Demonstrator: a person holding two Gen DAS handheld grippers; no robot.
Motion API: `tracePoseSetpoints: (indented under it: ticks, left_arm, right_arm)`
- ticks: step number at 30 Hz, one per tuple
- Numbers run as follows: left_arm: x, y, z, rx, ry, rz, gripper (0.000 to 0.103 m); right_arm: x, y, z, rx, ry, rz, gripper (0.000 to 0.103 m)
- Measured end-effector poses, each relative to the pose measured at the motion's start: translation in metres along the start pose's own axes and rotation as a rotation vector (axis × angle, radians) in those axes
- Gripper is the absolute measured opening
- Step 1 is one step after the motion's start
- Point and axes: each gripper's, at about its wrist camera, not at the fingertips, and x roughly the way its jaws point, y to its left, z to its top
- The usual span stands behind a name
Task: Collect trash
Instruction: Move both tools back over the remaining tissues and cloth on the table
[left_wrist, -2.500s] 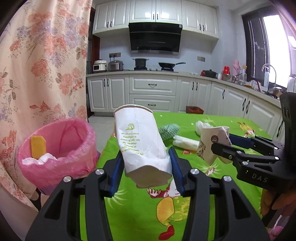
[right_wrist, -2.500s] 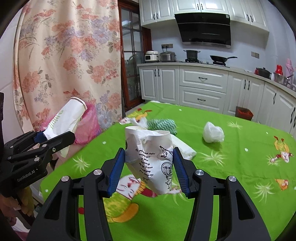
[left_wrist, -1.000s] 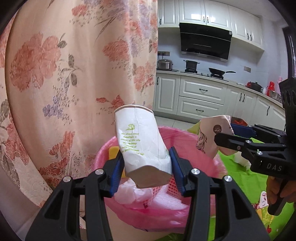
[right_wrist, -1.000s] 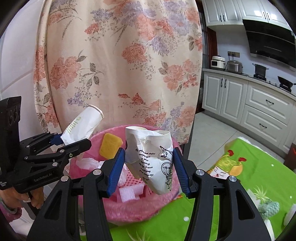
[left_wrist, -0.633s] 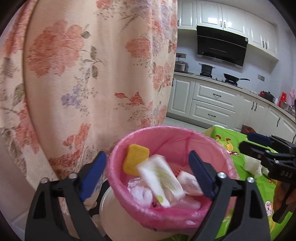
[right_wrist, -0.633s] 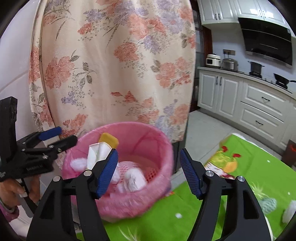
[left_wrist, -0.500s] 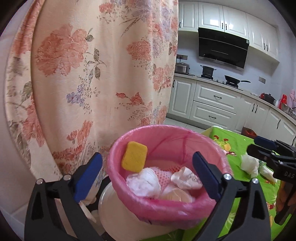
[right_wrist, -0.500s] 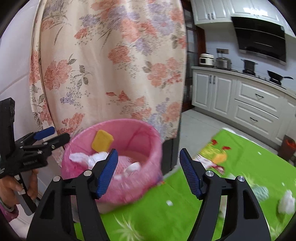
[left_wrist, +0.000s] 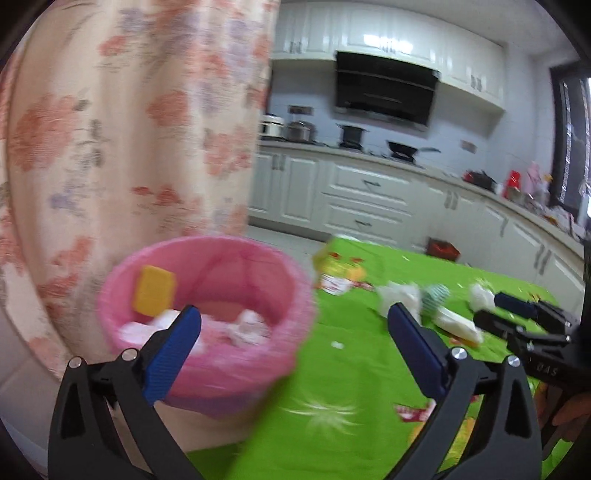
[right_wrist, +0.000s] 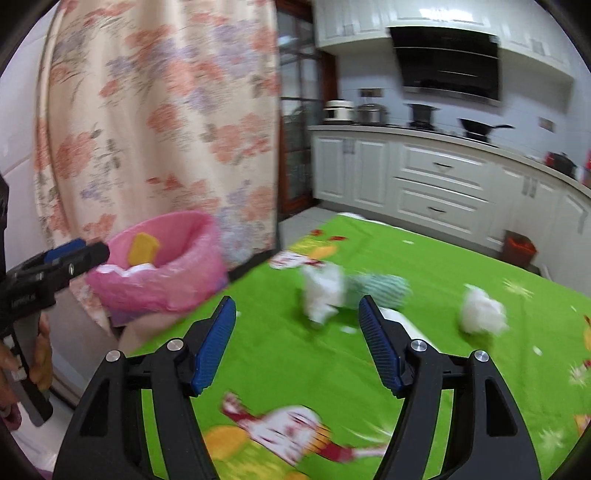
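— What do we have under us?

— We are over a table (right_wrist: 424, 266) dressed in a bright green cloth with cartoon prints, standing in a kitchen: white cabinets (right_wrist: 436, 184) run along the far wall, a black range hood (right_wrist: 447, 62) hangs above pots and a pan, and a floral curtain (right_wrist: 159, 110) hangs at the table's left end.

— And the bin?

— We see a pink-lined trash bin (left_wrist: 207, 317) just beside the table's left edge, in front of the curtain. Inside it a yellow sponge (left_wrist: 154, 293) leans against the far wall, above a heap of crumpled white paper; both views are blurred, so we cannot sort out the single pieces.

— What trash lies on the cloth?

— From the right wrist we make out a white crumpled wad (right_wrist: 321, 291) touching a green-and-white striped bundle (right_wrist: 384, 288), and a second white wad (right_wrist: 484, 310) well apart to the right. From the left wrist a white, tube-like paper piece (left_wrist: 458, 325) lies just beside the striped bundle.

— Our fingers?

— Our left gripper (left_wrist: 295, 350) hangs with its blue pads spread wide, nothing between them, the bin partly behind the left pad. Our right gripper (right_wrist: 297, 339) is likewise spread and empty, over the cloth near the first wad.
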Motion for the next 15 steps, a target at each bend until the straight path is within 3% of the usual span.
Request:
tracePoseSetpoints:
  ticks: [8, 15]
  left_arm:
    - [0.029, -0.077, -0.018, 0.080, 0.066, -0.112, 0.098]
    - [0.054, -0.112, -0.030, 0.118, 0.119, -0.159, 0.098]
  right_arm:
    - [-0.024, -0.061, -0.023, 0.095, 0.008, -0.130, 0.068]
    - [-0.030, -0.091, -0.038, 0.158, 0.022, -0.194, 0.073]
